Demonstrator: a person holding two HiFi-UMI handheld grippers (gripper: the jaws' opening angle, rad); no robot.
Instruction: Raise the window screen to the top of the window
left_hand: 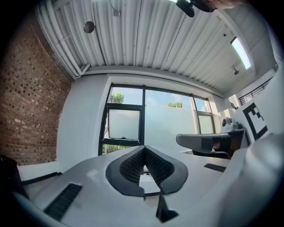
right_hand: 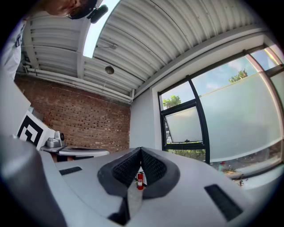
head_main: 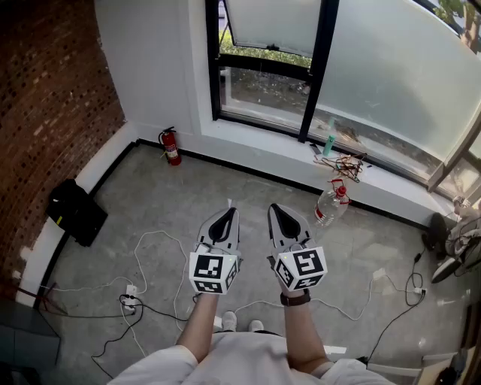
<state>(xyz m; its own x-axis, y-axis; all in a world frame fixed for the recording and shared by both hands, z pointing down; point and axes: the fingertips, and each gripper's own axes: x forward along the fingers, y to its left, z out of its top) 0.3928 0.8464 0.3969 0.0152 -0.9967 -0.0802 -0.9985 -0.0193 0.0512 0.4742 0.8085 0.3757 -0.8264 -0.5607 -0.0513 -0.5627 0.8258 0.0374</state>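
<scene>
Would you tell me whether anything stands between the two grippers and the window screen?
Nothing visible does. Only bare floor lies between the left gripper, the right gripper and the window screen. The fire extinguisher stands off to the left by the wall, the water bottle off to the right below the sill.

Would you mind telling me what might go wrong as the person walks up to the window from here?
Loose cables snake across the floor before the window; walking up could snag a foot. The plastic bottle below the sill stands near the path and could be kicked over. The left tongs and right tongs are shut and empty, so they must open before gripping anything.
</scene>
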